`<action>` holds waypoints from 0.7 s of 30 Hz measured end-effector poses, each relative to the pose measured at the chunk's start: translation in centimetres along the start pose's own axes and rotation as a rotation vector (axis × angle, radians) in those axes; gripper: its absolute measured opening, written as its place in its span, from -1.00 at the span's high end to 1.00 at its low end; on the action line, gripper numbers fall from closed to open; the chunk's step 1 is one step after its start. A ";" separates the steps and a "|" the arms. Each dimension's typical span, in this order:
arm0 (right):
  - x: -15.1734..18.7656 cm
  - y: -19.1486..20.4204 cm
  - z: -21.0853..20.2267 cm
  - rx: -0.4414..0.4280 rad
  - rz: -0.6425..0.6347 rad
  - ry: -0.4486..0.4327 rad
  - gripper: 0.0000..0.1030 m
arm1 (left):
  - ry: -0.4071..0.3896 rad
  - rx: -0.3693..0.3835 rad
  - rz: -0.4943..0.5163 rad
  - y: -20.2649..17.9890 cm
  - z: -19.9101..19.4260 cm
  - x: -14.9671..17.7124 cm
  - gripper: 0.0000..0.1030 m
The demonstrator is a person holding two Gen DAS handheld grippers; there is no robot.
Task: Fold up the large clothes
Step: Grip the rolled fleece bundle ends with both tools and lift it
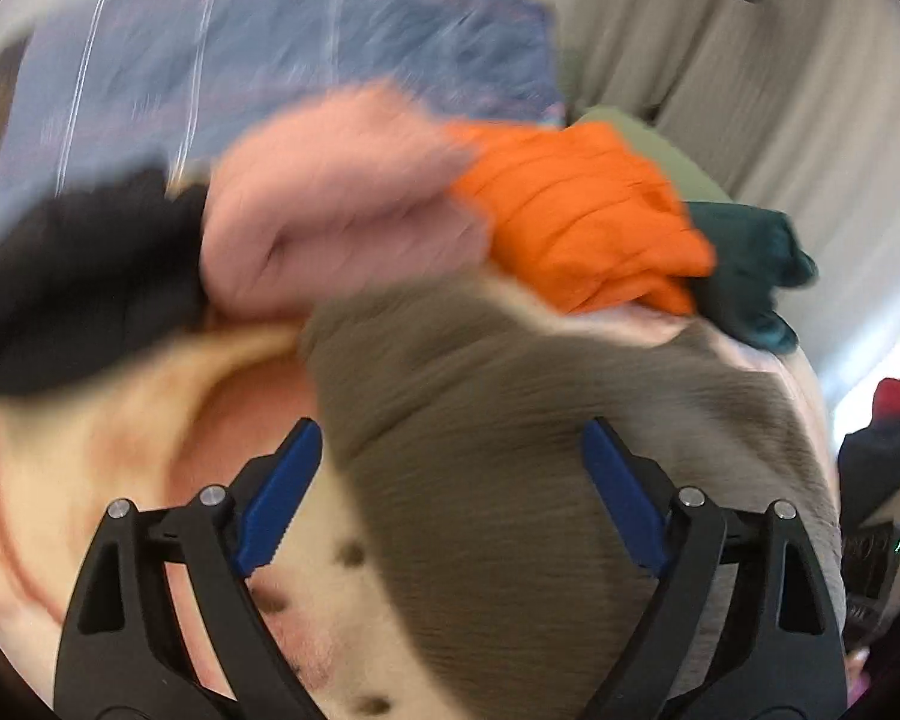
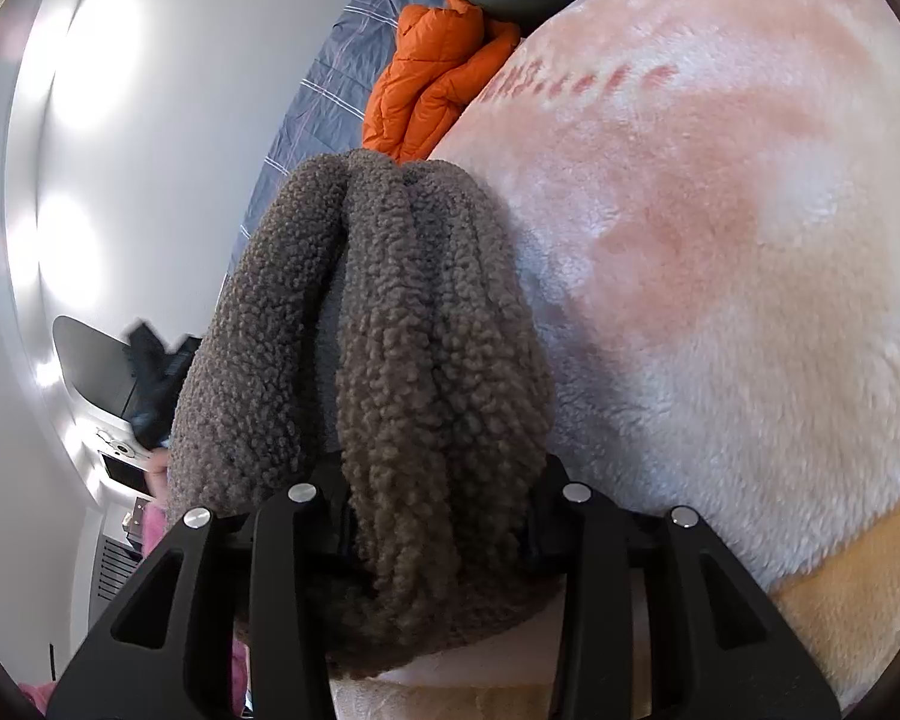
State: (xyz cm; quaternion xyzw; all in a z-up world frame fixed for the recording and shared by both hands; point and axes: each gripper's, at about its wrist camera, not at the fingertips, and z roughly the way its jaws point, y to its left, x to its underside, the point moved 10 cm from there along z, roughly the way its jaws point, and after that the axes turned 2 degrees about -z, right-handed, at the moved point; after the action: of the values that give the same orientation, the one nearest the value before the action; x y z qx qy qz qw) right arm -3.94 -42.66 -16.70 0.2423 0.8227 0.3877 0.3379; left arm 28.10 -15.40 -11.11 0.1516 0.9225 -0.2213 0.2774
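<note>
A brown fleece garment point(image 1: 498, 438) lies on a pink and cream plush blanket point(image 1: 120, 450). My left gripper point(image 1: 450, 444) is open just above it, one blue pad on each side of the cloth; the view is blurred. In the right wrist view the same brown fleece point(image 2: 414, 360) is bunched and rises between the black fingers. My right gripper point(image 2: 438, 540) is shut on it. Its fingertips are hidden by the cloth. The plush blanket point(image 2: 720, 270) fills the right side.
A pile of clothes lies beyond: a pink one point(image 1: 342, 192), an orange puffer jacket point(image 1: 582, 210) point(image 2: 432, 78), a dark teal one point(image 1: 750, 264) and a black one point(image 1: 72, 282). A blue sheet point(image 1: 306, 42) lies behind. White curtains point(image 1: 780, 60) hang at the right.
</note>
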 end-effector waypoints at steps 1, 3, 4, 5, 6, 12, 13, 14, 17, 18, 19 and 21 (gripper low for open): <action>0.0 0.0 0.1 0.002 -0.001 -0.001 0.24 | 0.024 0.049 -0.042 0.5 0.9 0.5 -0.91; 0.0 0.0 0.0 0.005 -0.001 -0.001 0.24 | 0.037 0.148 -0.120 1.0 2.3 1.2 -0.96; 0.0 0.0 0.1 0.006 0.000 -0.001 0.23 | 0.042 0.184 -0.139 1.0 2.9 1.3 -0.96; 0.0 0.0 0.1 0.006 0.002 0.000 0.23 | 0.053 0.230 -0.160 0.9 3.7 1.7 -0.96; 0.0 0.0 0.1 0.008 0.004 0.000 0.23 | 0.064 0.265 -0.182 0.8 4.4 2.0 -0.96; 0.0 0.2 0.0 0.011 0.006 -0.008 0.21 | 0.072 0.392 -0.242 0.3 6.1 2.7 -0.96; 0.0 0.2 0.0 0.012 0.004 -0.010 0.21 | 0.067 0.394 -0.237 0.2 6.2 2.7 -0.96; 0.0 0.4 0.0 0.010 -0.001 -0.014 0.19 | 0.058 0.391 -0.223 0.0 6.4 2.5 -0.96; 0.0 1.0 -0.1 0.002 -0.025 -0.026 0.24 | 0.005 0.364 -0.144 -0.8 5.7 2.1 -0.73; 0.0 1.4 -0.3 0.003 -0.042 -0.033 0.28 | -0.009 0.352 -0.122 -1.0 5.3 1.9 -0.63; -0.1 1.8 -0.5 0.005 -0.058 -0.039 0.30 | -0.025 0.339 -0.107 -1.4 4.8 1.8 -0.51; -0.2 3.1 -1.1 0.005 -0.099 -0.056 0.34 | -0.055 0.342 -0.102 -1.8 3.6 1.2 -0.37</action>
State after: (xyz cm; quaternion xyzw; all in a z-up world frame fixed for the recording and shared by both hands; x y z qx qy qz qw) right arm -4.26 -41.48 -13.60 0.2130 0.8247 0.3615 0.3791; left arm 28.00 -18.46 -13.91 0.1435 0.8701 -0.3927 0.2609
